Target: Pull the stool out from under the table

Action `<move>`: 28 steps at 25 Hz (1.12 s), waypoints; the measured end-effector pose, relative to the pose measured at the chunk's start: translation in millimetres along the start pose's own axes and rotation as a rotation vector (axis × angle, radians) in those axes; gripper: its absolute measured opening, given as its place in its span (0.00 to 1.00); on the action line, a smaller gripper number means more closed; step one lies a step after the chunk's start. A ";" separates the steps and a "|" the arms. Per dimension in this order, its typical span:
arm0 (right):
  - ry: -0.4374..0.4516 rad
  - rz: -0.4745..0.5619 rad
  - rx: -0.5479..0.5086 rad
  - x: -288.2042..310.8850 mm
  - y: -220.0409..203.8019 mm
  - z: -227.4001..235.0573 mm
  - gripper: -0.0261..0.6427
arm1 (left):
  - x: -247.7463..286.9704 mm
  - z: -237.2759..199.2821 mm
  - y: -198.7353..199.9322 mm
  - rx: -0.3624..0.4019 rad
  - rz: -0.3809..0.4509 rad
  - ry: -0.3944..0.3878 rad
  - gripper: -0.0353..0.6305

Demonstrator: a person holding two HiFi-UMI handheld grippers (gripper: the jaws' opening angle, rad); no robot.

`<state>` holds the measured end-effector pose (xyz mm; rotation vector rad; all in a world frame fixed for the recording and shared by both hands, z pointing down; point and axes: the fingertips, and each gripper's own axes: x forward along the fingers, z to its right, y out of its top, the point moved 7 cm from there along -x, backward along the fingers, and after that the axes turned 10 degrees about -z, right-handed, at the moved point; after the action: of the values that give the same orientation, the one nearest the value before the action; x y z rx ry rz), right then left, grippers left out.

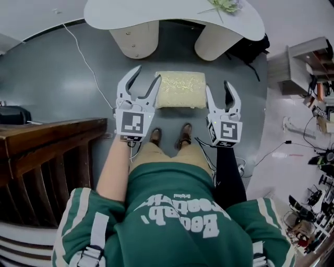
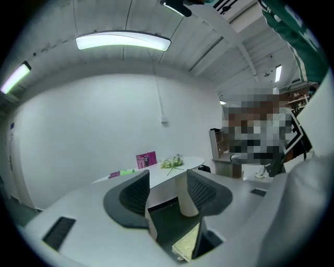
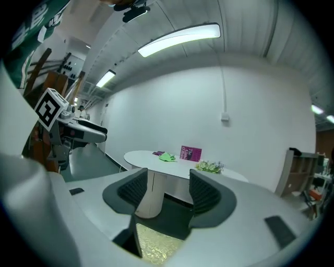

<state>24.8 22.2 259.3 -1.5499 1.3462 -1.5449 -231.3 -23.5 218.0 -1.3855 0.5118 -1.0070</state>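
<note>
The stool (image 1: pixel 180 89) has a pale yellow padded top and stands on the grey floor just in front of the person's shoes, on the near side of the white table (image 1: pixel 130 13). My left gripper (image 1: pixel 147 74) hangs by the stool's left edge, jaws spread, nothing between them. On the stool's right side my right gripper (image 1: pixel 218 86) is also open and empty. In the left gripper view the stool (image 2: pixel 189 243) shows low between the jaws of that gripper (image 2: pixel 168 190), with the table (image 2: pixel 156 172) beyond. The right gripper view has the stool (image 3: pixel 156 246) below its gripper (image 3: pixel 169 194).
The table rests on two cream legs (image 1: pixel 134 39). A dark wooden bench (image 1: pixel 47 151) stands at the left. A white cable (image 1: pixel 86 62) runs over the floor. A black bag (image 1: pixel 250 49) lies behind the table, and shelves (image 1: pixel 302 62) with clutter stand at the right.
</note>
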 end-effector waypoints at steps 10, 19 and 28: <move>-0.070 0.069 -0.072 -28.1 49.6 -25.4 0.43 | -19.0 -13.1 33.5 0.032 0.067 -0.083 0.41; -0.119 0.126 -0.078 -39.7 73.8 -16.0 0.43 | -13.0 -11.1 57.4 0.050 0.112 -0.116 0.41; -0.151 0.154 -0.077 -41.4 89.5 -8.7 0.43 | -5.0 -17.7 79.6 0.058 0.152 -0.121 0.41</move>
<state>0.6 32.0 163.8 -1.5362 1.4177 -1.2716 -225.8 -38.5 137.9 -1.3259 0.4863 -0.8043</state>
